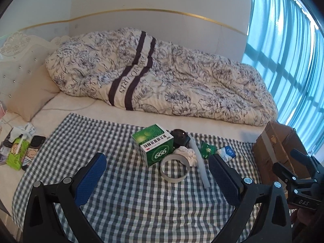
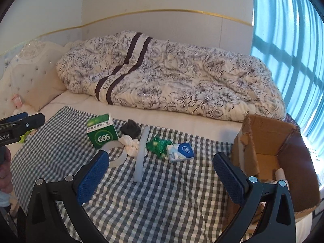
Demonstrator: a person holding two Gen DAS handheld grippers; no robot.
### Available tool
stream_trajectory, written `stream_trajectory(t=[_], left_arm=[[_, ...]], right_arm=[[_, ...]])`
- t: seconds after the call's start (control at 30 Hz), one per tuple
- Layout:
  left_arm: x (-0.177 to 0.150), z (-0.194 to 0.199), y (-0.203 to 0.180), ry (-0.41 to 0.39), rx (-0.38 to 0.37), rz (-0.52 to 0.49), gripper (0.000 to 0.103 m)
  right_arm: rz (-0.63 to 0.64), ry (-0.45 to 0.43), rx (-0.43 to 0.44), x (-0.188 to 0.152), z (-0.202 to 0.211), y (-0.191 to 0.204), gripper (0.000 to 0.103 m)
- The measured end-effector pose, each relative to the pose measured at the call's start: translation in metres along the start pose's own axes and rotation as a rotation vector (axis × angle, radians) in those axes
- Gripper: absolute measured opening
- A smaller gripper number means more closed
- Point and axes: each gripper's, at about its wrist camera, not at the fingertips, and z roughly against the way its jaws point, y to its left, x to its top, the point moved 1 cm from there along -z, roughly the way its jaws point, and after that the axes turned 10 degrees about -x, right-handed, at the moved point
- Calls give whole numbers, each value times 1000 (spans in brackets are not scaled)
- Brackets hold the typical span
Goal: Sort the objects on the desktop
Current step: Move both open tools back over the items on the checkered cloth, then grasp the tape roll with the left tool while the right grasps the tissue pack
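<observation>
Seven objects sit clustered on the checked cloth (image 1: 125, 198), ahead of both claws. We log: green box (image 1: 154, 146) marked 999, ahead and slightly left of centre for the left gripper (image 1: 157, 179); tape ring (image 1: 175, 168) directly between and ahead of its fingers, touching the box's near corner; white crumpled wad (image 1: 187, 154) just behind the ring; pale strip (image 1: 199, 163) lying toward the right finger; green wrapper (image 1: 206, 149) and blue-white tissue pack (image 1: 227, 152) beyond that finger. A dark object (image 1: 180, 137) lies behind the box; we cannot tell what it is. Left gripper: jaws spread wide, nothing between them. Right gripper (image 2: 161, 175): likewise wide apart and empty, strip ahead between its fingers, cardboard box (image 2: 263, 139) just beyond its right finger, standing open. Floral duvet (image 1: 162, 75) lies far ahead.
</observation>
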Motion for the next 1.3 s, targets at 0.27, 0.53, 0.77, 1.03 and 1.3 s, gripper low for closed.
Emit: stream_trajectory(t=[0.27, 0.53, 0.77, 1.03, 1.3], left_arm=[[-8, -45, -1, 35, 3, -30, 103], [-23, -96, -4, 118, -37, -37, 103], [-35, -134, -3, 142, -45, -15, 103], [-50, -176, -10, 205, -68, -27, 103], [-63, -206, -10, 234, -56, -8, 103]], right_arm=[[22, 47, 0, -6, -47, 2, 103], [63, 67, -8, -13, -91, 0, 103], [47, 119, -34, -21, -133, -6, 103], [29, 133, -23, -27, -171, -10, 103], [62, 148, -18, -35, -200, -9, 103]])
